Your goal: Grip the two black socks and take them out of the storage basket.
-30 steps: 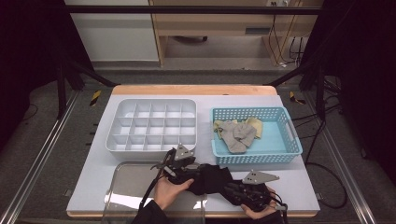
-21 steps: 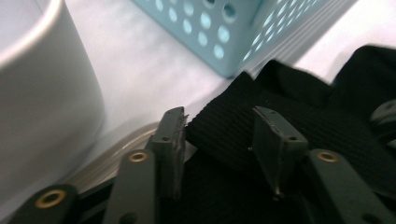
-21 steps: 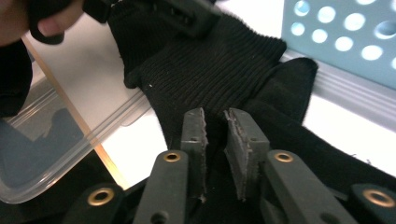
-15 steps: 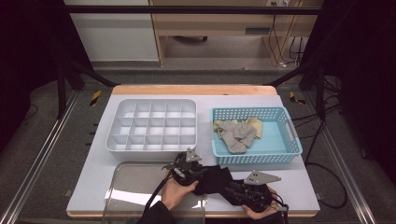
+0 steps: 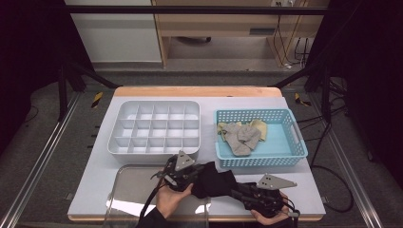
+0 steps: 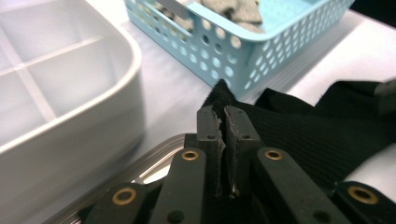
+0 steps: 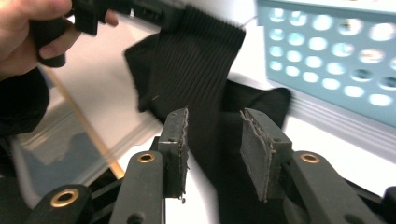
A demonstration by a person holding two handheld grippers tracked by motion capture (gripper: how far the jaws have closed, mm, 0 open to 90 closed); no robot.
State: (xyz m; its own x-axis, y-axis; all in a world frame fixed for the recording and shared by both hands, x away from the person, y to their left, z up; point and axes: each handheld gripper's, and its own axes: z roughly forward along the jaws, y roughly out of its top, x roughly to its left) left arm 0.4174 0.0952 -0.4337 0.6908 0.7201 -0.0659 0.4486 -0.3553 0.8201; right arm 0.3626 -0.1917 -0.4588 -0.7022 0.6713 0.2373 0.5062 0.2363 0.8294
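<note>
Left gripper [image 6: 222, 122], jaws just closed, pinches the black sock's [image 6: 308, 135] cuff; right gripper [image 7: 212, 123], jaws parted and opening, should let go cleanly so the sock lifts free.

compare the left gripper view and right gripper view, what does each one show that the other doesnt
Left gripper view alone: the left gripper, whose jaws have just been closing, pinched on an edge of the black sock, with the white divided tray beside it and grey socks in the basket. Right gripper view alone: the right gripper, whose jaws have just been opening, pads apart with the sock between them, plus the person's left hand. Both share the black sock, the blue basket and the clear lid near the sock.
</note>
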